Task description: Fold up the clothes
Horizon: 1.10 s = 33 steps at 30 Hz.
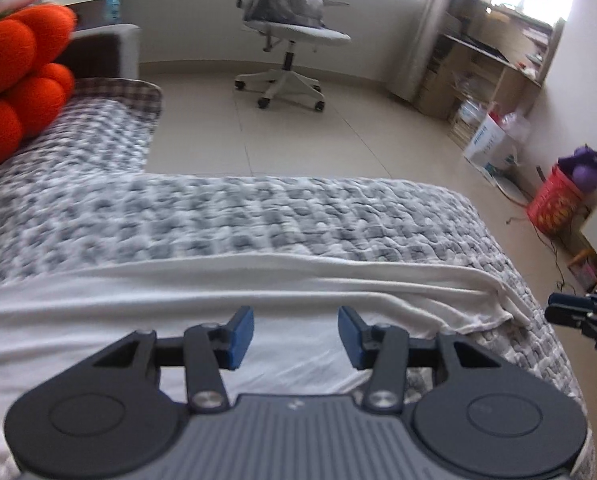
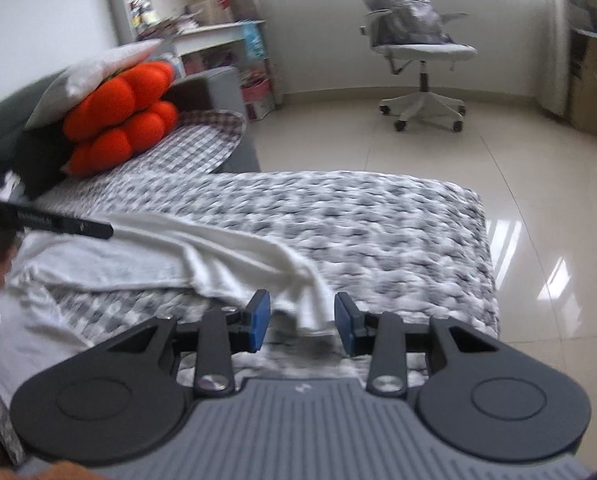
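The white garment (image 1: 178, 308) lies spread across the near part of the grey-and-white checked quilt (image 1: 258, 216) on the bed, its far edge rolled into a long soft ridge and one corner (image 2: 310, 312) trailing toward the bed's side. It looks thin, limp and creased; whether it is a shirt or something else I cannot tell. The left gripper (image 1: 296, 334) hovers over the flat middle of the cloth with its blue pads wide apart and nothing between them. The right gripper (image 2: 302, 320) sits just at that trailing corner, also spread wide, the cloth's tip showing in the gap but not pinched. This could be a grasp about to be made or a fold just let go; the rolled edge fits either. Beyond the bed lie an orange plush cushion (image 2: 118, 120), a white office chair (image 1: 290, 40) and pale floor tiles (image 2: 418, 148).
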{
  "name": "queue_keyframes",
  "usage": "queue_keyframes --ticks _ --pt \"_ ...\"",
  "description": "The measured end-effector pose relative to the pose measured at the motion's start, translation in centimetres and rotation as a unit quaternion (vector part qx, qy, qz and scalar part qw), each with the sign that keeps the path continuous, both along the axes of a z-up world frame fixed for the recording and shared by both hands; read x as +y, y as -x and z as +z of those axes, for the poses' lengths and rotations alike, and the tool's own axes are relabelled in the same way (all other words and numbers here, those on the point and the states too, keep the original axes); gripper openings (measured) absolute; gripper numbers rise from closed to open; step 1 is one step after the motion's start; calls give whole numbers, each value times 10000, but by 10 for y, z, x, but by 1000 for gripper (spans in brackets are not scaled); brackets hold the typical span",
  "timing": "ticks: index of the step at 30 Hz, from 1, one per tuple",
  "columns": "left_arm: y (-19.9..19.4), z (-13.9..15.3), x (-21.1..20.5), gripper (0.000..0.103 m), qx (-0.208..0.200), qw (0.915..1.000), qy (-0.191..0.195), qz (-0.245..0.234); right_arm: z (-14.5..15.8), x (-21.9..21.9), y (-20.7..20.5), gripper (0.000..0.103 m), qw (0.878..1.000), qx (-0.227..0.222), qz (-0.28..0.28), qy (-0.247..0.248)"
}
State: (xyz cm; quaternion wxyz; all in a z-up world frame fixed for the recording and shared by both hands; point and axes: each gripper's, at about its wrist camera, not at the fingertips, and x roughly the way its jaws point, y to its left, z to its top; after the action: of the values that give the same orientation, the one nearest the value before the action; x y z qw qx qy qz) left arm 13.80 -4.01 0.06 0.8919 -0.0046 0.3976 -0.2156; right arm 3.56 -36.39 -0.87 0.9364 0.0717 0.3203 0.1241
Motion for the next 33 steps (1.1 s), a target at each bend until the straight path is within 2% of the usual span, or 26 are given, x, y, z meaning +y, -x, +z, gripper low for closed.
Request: queue_keyframes --ticks 1,5,9,12,14,18,19,21,25,28,31,33 --pt "-4 -3 -5 47 1 10000 -19 -36 -2 -2 0 27 10000 -65 6 -17" --pt "-14 -13 -21 45 -33 9998 -4 -214 -4 -1 3 21 9990 -298 289 -146" --pt "-20 -21 -33 35 -105 9992 -36 -371 -11 3 -8 21 9989 -222 397 -81" --pt "-21 -25 -39 35 -106 9990 -42 -434 -18 -1 -17 21 9996 -195 196 49" --pt "-20 -26 -42 35 -135 9987 -55 -481 -20 -6 -19 22 9997 -220 82 -34" --pt "-18 -29 -44 35 -168 9983 -126 -537 -26 -10 -23 22 9996 -122 194 -146" --pt "-17 -30 -45 35 -172 9982 -145 -547 -27 -8 -23 22 9997 -120 198 -101" --pt "-16 -32 -46 35 -181 9981 -185 -566 -29 -5 -24 2 9997 -126 209 -17" --pt "-15 -32 -44 35 -212 9981 -183 -553 -21 3 -13 2 9978 -495 368 236" --pt "-14 -33 -42 35 -246 9979 -195 -567 -17 19 0 2 9923 -658 868 594" --pt "-11 -36 -40 35 -271 9975 -220 -613 -24 34 9 2 9855 -532 1285 973" --pt "-9 -39 -39 35 -314 9972 -227 -642 -31 39 12 3 9830 -417 1343 1183"
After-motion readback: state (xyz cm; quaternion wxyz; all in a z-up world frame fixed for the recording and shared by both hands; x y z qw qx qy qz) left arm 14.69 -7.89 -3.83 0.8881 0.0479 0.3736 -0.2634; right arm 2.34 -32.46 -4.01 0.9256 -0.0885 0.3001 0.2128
